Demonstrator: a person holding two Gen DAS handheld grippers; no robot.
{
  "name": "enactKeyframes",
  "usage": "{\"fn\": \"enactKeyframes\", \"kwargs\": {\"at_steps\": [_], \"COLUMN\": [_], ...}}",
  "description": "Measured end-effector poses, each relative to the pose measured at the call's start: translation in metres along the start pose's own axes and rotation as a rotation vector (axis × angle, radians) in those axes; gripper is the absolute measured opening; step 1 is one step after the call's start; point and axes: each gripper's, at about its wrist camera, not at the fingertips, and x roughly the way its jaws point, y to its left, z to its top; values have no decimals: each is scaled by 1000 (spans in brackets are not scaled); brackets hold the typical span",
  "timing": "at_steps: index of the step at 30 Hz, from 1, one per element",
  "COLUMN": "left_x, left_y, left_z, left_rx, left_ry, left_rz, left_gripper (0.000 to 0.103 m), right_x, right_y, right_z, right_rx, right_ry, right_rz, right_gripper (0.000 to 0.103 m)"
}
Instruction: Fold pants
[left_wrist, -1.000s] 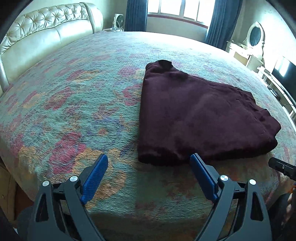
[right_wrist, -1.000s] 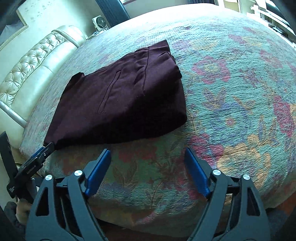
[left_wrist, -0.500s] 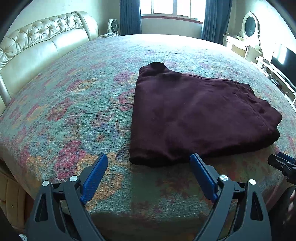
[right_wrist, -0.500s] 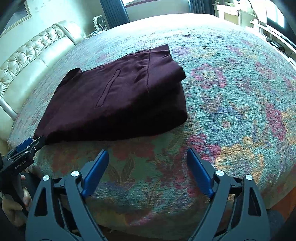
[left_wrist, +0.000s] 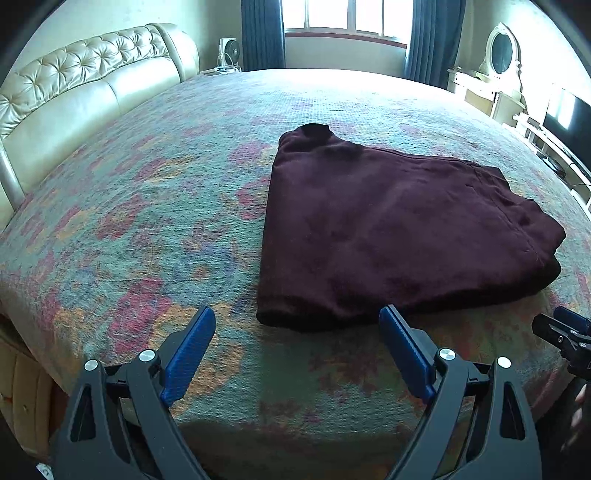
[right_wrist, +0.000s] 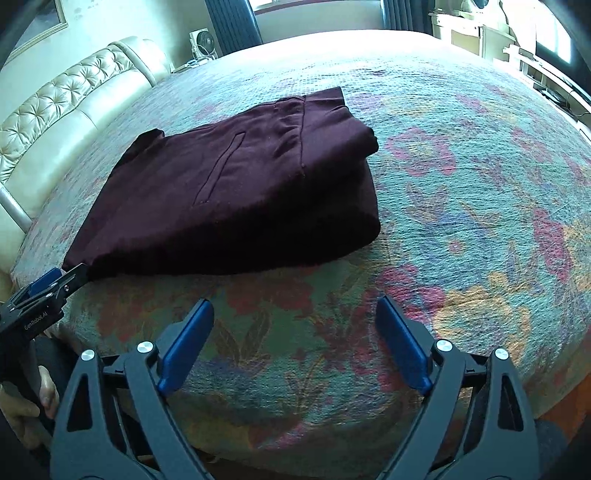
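Note:
The dark maroon pants (left_wrist: 391, 229) lie folded into a flat stack on the floral bedspread (left_wrist: 147, 206); they also show in the right wrist view (right_wrist: 236, 184) with a pocket seam on top. My left gripper (left_wrist: 297, 325) is open and empty, hovering just short of the stack's near edge. My right gripper (right_wrist: 295, 314) is open and empty, a little short of the stack's near right side. Each gripper shows at the edge of the other's view: the right one at far right (left_wrist: 565, 332), the left one at far left (right_wrist: 40, 295).
A tufted cream headboard (left_wrist: 85, 85) runs along the left. A window with blue curtains (left_wrist: 347, 22) and a small fan (left_wrist: 229, 51) stand at the back. A vanity with an oval mirror (left_wrist: 500, 55) and a TV (left_wrist: 569, 118) are at right. The bed's near edge drops off below the grippers.
Both grippers have drawn back and tilted up slightly, so more of the room shows. The pants have not moved and both grippers stay open.

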Motion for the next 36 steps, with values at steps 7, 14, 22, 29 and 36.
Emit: {"fn": "enactKeyframes", "kwargs": {"at_steps": [7, 14, 22, 29, 36], "left_x": [2, 1, -6, -4, -6], "left_y": [1, 0, -2, -4, -4], "left_z": [0, 1, 4, 6, 7], "left_rx": [-6, -7, -4, 11, 11], "left_ry": [9, 3, -24, -12, -2], "left_rz": [-5, -2, -2, 15, -22], "left_gripper": [89, 89, 89, 89, 89], "right_x": [1, 2, 2, 2, 3], "right_y": [1, 1, 1, 2, 3], "right_z": [-1, -1, -1, -1, -2], "right_rx": [-6, -13, -13, -18, -19], "right_ry": [0, 1, 0, 0, -1], "right_rz": [-1, -2, -3, -5, -5], "right_gripper": [91, 91, 92, 92, 92]}}
